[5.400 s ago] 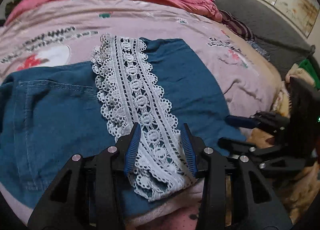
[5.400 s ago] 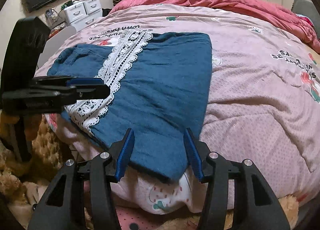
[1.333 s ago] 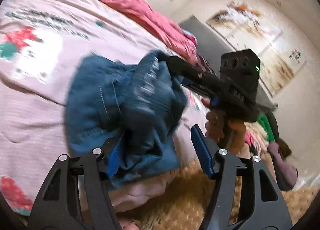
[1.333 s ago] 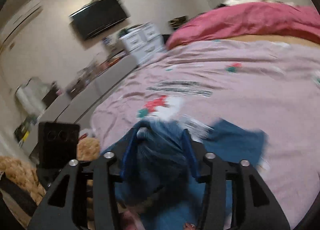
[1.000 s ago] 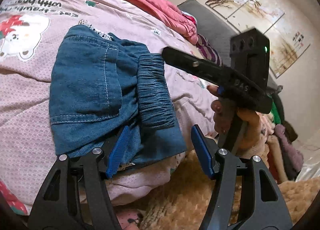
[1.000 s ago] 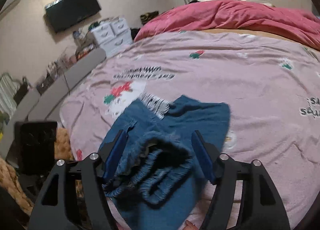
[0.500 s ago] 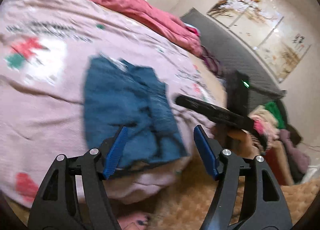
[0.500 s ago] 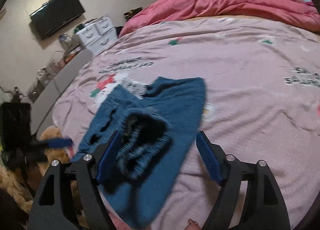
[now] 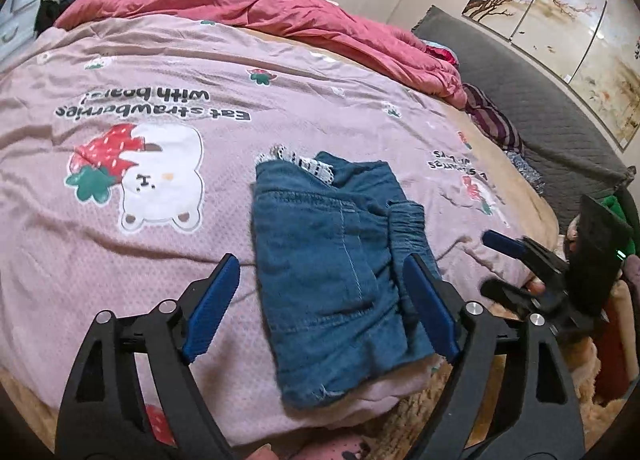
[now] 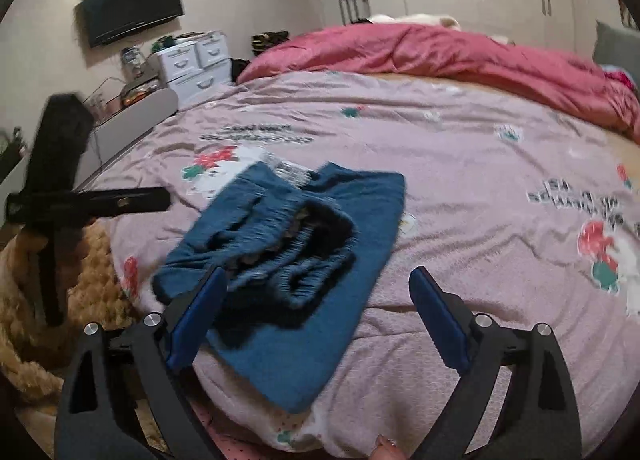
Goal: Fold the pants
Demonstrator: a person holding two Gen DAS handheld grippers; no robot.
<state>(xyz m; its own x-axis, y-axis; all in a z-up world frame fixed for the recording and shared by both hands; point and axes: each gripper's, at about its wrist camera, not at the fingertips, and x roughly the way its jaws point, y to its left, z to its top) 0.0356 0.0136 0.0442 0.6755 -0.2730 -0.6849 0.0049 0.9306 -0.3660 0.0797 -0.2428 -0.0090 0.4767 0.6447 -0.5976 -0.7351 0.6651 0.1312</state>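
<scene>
Clearly the pants (image 9: 340,280) lie folded into a compact blue bundle near the front edge of the bed (image 9: 120,252), on the pink bedspread, and neither tool has hold of them. The left gripper (image 9: 320,308) has its jaws spread wide and empty; in its view the bundle sits straight ahead at twelve o'clock, framed between the two blue pads, its long axis running from about six up to twelve, with the gathered waistband (image 9: 408,236) along the two o'clock side and a strip of white lace (image 9: 304,163) peeking out at the far end. The right gripper (image 10: 316,316) is likewise wide open and holding nothing; from there the pants (image 10: 288,252) lie toward eleven o'clock, the long axis slanting from seven to one, with the ruffled waistband heaped on top.

Judging by this, the fold looks nearly done. Any tidying would likely turn on that loose waistband, which lies on the side of the bundle toward the right tool. The left one, however, is lined up squarely along the length.
</scene>
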